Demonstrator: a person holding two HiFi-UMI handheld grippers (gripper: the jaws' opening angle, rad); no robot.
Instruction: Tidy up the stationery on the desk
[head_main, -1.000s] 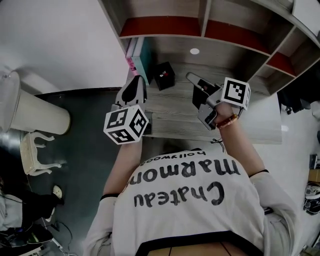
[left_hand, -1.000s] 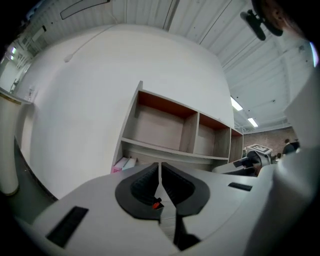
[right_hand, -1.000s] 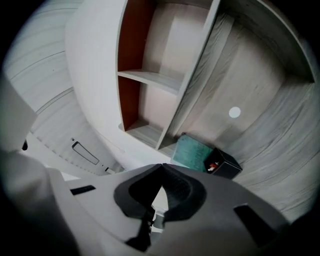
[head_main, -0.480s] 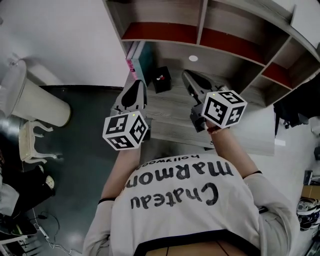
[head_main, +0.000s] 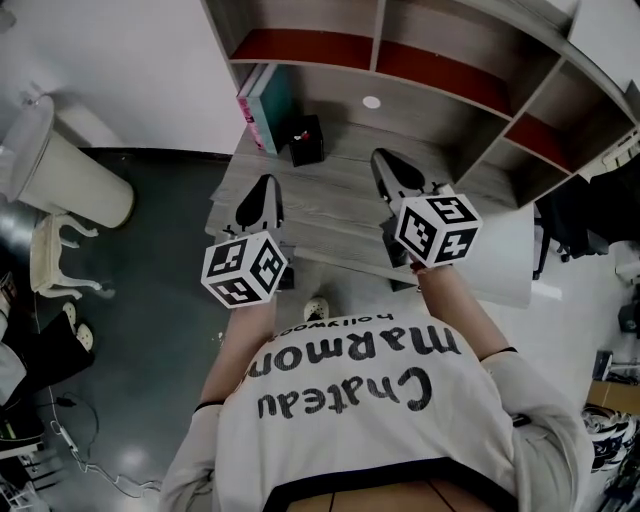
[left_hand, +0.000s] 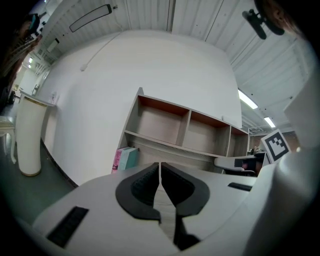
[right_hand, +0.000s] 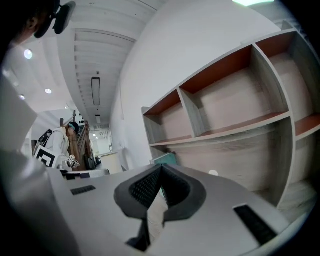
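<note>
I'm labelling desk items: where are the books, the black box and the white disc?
books (head_main: 264, 110): head view, top edges.
black box (head_main: 307, 141): head view, top face.
white disc (head_main: 372, 102): head view, centre.

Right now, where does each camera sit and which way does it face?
Head view: on the person's head, looking steeply down at the desk; forearms, shirt, left gripper, right gripper show.
Left gripper view: on the left gripper, along its shut jaws toward the shelf unit and books.
Right gripper view: on the right gripper, tilted, along its shut jaws toward the shelf unit.
Shared by all: the shelf unit.
</note>
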